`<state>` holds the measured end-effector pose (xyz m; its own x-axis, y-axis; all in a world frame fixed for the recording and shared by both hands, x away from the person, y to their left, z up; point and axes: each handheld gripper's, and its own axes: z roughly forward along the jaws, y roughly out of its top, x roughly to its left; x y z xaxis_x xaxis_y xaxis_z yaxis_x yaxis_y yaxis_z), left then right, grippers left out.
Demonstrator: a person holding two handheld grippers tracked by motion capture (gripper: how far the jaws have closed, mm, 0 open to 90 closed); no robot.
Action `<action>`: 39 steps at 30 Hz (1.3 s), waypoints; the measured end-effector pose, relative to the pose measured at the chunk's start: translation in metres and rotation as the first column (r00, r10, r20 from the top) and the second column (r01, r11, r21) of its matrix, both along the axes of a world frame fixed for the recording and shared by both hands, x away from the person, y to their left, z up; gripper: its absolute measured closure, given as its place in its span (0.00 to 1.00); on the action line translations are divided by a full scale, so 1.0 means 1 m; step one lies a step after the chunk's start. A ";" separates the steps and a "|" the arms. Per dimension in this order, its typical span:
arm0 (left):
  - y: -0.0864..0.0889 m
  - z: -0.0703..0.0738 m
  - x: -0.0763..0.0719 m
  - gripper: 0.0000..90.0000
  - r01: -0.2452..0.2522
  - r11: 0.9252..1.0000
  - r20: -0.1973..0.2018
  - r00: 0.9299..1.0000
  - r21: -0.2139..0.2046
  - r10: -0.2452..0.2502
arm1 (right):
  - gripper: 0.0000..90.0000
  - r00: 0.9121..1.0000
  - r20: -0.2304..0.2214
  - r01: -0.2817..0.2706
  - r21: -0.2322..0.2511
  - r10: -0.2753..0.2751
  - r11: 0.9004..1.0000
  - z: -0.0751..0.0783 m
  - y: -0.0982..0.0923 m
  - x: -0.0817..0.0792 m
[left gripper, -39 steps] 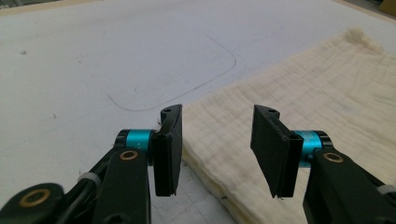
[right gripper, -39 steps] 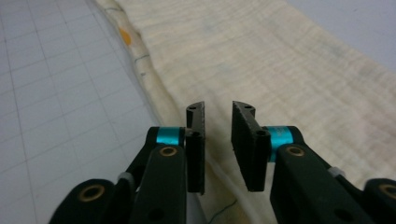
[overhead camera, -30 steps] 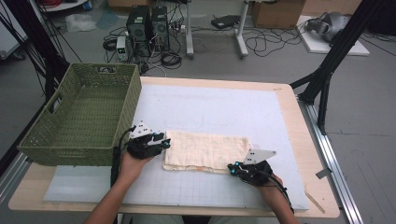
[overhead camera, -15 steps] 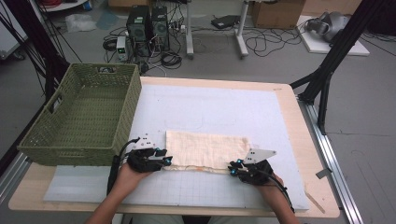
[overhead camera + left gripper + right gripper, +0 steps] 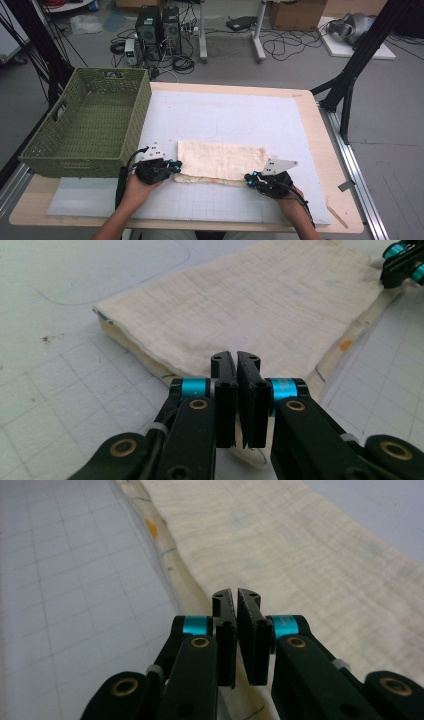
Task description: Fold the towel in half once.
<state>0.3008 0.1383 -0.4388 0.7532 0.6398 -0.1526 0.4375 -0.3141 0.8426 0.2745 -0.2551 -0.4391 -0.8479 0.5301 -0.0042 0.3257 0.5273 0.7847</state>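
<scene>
A folded cream cloth point(image 5: 220, 160) point(image 5: 260, 305) point(image 5: 300, 555) lies flat on the white gridded mat point(image 5: 225, 115), near the front edge. My left gripper point(image 5: 176, 165) point(image 5: 236, 357) sits at the cloth's near-left corner; its jaws have just closed and pinch the cloth's edge. My right gripper point(image 5: 248, 178) point(image 5: 236, 595) sits at the near-right corner, also just closed again, with the lower edge of the cloth between its jaws. In the left gripper view the right gripper point(image 5: 402, 260) is at the cloth's far corner.
A green woven basket point(image 5: 137, 125) stands empty at the left of the table, right beside my left hand. The wooden table edge point(image 5: 320, 150) runs along the right. Black frame legs, cables and computer cases stand on the floor beyond the table.
My left hand has drawn a little toward the near edge, from the cloth's left side to its near-left corner. The right hand and the cloth have stayed put.
</scene>
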 end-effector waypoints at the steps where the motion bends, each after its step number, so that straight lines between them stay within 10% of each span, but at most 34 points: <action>1: 0.002 0.001 0.000 0.95 -0.001 1.000 0.000 1.000 -0.010 0.001 | 0.96 1.000 0.001 -0.006 0.006 0.006 1.000 0.002 0.000 -0.001; 13: 0.010 -0.001 -0.008 0.82 0.008 1.000 -0.053 0.999 0.015 -0.007 | 0.81 0.999 -0.033 -0.017 0.023 0.018 1.000 0.003 -0.004 -0.004; 19: 0.011 0.006 0.001 0.70 -0.052 0.998 -0.010 0.999 -0.045 0.052 | 0.74 0.985 -0.014 0.172 0.053 -0.172 0.984 0.003 -0.032 0.004; 28: 0.006 0.010 0.018 0.60 -0.107 0.991 0.087 0.990 -0.079 0.114 | 0.77 0.969 -0.019 0.245 -0.054 -0.246 0.968 -0.005 -0.044 0.009; 32: 0.007 0.010 0.024 0.57 -0.121 0.986 0.149 0.979 -0.110 0.137 | 0.71 0.967 -0.018 0.253 -0.010 -0.253 0.967 -0.003 -0.050 0.008; 36: 0.008 0.010 0.028 0.56 -0.128 0.981 0.184 0.971 -0.144 0.154 | 0.47 0.944 0.046 0.326 0.044 -0.327 0.944 0.007 -0.056 0.006; 39: 0.008 0.010 0.029 0.45 -0.168 0.975 0.136 0.973 -0.142 0.188 | 0.34 0.917 0.083 0.385 0.075 -0.391 0.920 0.013 -0.062 0.006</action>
